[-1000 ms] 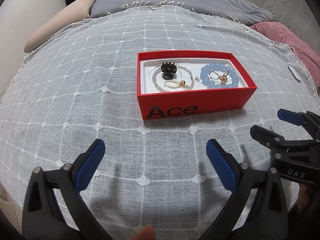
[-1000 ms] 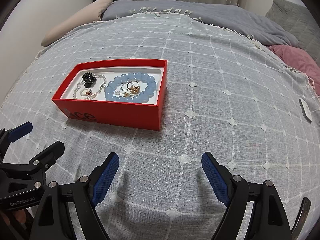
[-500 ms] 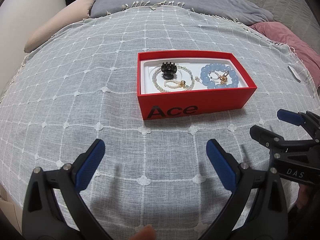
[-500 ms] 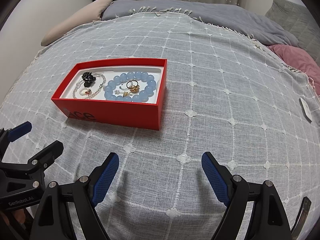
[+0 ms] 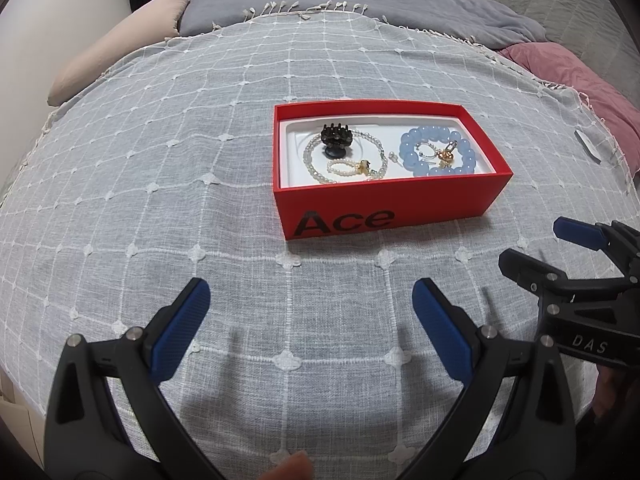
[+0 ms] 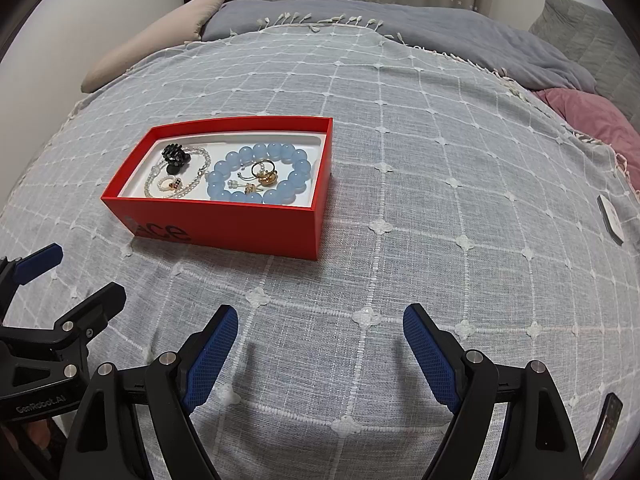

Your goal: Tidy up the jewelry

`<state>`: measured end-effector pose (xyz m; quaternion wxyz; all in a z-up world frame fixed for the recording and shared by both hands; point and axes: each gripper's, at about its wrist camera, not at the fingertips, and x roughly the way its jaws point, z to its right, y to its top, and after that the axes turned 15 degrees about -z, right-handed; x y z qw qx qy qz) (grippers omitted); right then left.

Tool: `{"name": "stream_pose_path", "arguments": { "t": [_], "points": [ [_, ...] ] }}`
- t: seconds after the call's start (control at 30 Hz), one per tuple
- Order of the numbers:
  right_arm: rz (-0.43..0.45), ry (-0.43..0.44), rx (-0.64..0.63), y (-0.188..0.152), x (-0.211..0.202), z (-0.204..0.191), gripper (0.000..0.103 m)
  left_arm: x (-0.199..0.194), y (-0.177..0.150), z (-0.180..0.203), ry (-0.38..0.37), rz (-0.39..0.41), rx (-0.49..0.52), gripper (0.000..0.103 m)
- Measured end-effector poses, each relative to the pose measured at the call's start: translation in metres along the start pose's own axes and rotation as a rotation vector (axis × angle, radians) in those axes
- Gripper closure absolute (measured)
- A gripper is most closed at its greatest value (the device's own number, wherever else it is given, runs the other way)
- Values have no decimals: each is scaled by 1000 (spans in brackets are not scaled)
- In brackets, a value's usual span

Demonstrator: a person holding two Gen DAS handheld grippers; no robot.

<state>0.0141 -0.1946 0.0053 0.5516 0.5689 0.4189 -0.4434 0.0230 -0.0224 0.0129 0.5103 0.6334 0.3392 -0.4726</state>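
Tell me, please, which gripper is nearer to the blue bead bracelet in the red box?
Right, though only slightly. The right gripper sits almost straight in front of the blue bead bracelet. The left gripper faces the red box at its opposite end, so the bracelet lies diagonally farther away.

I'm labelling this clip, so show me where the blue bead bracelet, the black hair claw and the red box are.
blue bead bracelet point(image 6: 297, 156): right wrist view, on a bead at its far right side.
black hair claw point(image 5: 336, 136): left wrist view, on its toothed top.
red box point(image 5: 384, 200): left wrist view, on its near outer wall.
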Motion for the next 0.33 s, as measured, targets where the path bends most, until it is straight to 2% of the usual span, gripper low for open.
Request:
{"name": "stream_pose_path", "arguments": {
  "t": [0.33],
  "points": [
    [0, -7, 5, -2, 1, 1, 17, 0, -1, 4, -20, -5, 11, 2]
  ]
}}
